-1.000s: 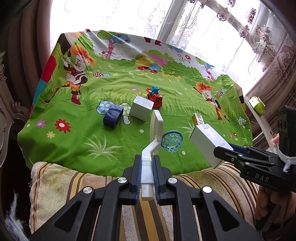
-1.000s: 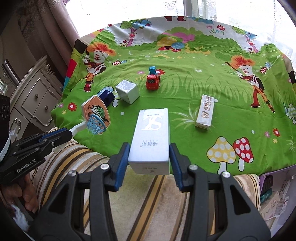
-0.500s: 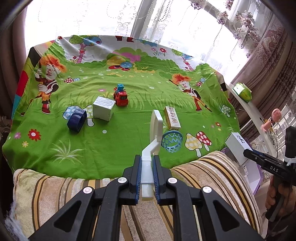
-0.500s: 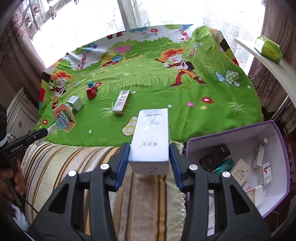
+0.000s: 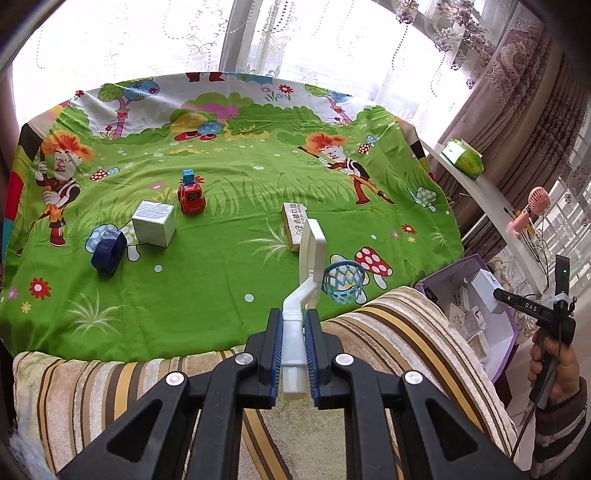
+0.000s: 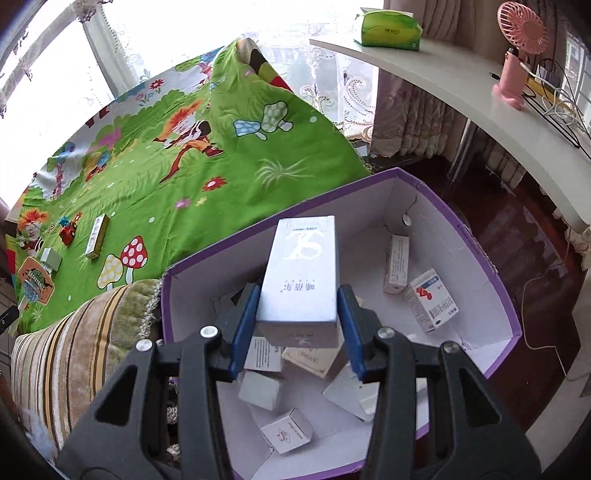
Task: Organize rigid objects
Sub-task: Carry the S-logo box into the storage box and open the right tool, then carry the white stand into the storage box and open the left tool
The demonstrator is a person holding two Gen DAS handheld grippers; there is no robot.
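My right gripper (image 6: 297,321) is shut on a tall white box (image 6: 301,273) and holds it above the open purple storage box (image 6: 480,254), which holds several small cartons. My left gripper (image 5: 293,347) is shut on the white stem of a toy basketball hoop (image 5: 343,282) and holds it over the near edge of the green cartoon cloth (image 5: 221,266). On the cloth lie a red toy car (image 5: 191,196), a white cube box (image 5: 153,223), a dark blue ring-shaped piece (image 5: 108,252) and a long narrow box (image 5: 295,225).
A striped cushion (image 5: 388,332) runs along the near edge of the cloth. The purple box stands on the floor to the right of it (image 5: 476,306). A white shelf (image 6: 461,85) behind carries a green tissue pack (image 6: 389,29) and a pink fan (image 6: 517,55).
My right gripper has swung right with the white box, from over the cloth to above the purple box. My left gripper has turned to the right, still holding the hoop.
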